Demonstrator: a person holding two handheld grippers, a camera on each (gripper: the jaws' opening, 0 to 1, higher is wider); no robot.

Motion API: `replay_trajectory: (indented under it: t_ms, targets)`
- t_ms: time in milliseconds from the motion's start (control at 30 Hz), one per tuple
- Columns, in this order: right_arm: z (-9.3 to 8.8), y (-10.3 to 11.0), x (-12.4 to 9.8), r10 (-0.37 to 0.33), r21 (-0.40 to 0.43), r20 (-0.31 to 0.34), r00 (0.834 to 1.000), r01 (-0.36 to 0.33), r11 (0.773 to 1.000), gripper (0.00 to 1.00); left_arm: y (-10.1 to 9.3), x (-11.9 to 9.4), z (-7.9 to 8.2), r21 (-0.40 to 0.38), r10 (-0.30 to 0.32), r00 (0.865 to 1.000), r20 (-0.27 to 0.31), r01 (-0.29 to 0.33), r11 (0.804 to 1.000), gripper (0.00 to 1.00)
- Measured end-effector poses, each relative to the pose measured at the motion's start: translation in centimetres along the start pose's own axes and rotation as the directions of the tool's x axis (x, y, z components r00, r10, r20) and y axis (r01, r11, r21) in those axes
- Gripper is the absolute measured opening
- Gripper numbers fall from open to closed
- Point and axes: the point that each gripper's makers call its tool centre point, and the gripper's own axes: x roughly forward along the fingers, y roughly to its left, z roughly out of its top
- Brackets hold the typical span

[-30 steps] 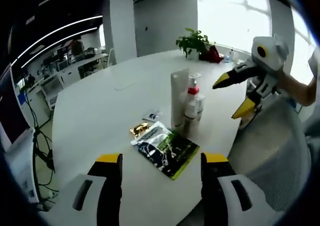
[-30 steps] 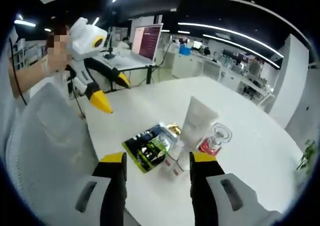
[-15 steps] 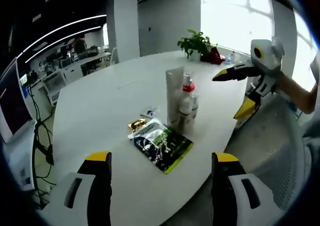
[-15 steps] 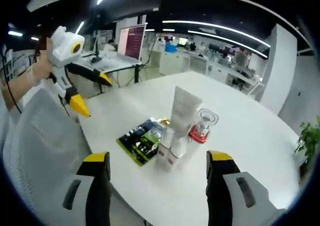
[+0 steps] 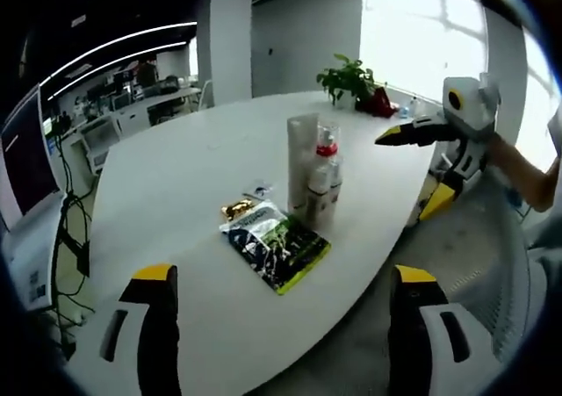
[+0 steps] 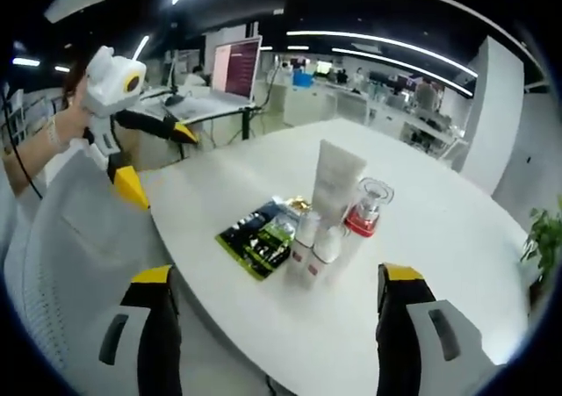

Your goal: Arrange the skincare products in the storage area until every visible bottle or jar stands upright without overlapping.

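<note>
Near the middle of the left gripper view, the skincare products stand upright in a tight cluster on the white table [image 5: 176,176]: a tall white tube [image 5: 301,159], a clear bottle with a red band [image 5: 327,147] and small white bottles [image 5: 320,190] just in front. A dark green packet [image 5: 275,244] lies flat just below them, with a small gold sachet [image 5: 235,208] at its upper left corner. Along the bottom edge, the left gripper [image 5: 279,282] is released, its jaws spread wide above the table edge, grasping nothing. At the right of that frame the right gripper [image 5: 430,163] hangs beyond the table, a hand [image 5: 518,163] holding it, jaws parted. In the right gripper view the same cluster sits at centre, and the left gripper appears at upper left.
</note>
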Motion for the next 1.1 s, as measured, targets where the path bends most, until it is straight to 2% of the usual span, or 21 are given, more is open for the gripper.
replay_trajectory:
  t_ms: [267,367,767,1100]
  targets:
    - [-0.7,0.2,0.1,0.003,0.007,-0.018,1.0,-0.003,1.0,0.99,-0.2,-0.2,-1.0,-0.013,0.013,1.0,-0.002,-0.013,1.0,0.99]
    - [-0.6,0.3,0.1,0.016,0.01,-0.022,1.0,-0.015,1.0,0.99,0.1,0.0,-1.4,-0.029,0.023,0.999,-0.024,-0.024,0.999,0.99]
    - [-0.1,-0.7,0.7,0.027,0.017,-0.015,1.0,-0.027,1.0,0.99,1.1,0.3,-0.7,-0.037,0.029,0.999,-0.013,-0.03,0.999,0.99]
    - [-0.6,-2.6,1.4,0.052,0.029,-0.069,0.996,-0.05,0.998,0.99,2.2,2.0,-0.6,0.011,-0.027,0.998,-0.048,0.027,1.0,0.99]
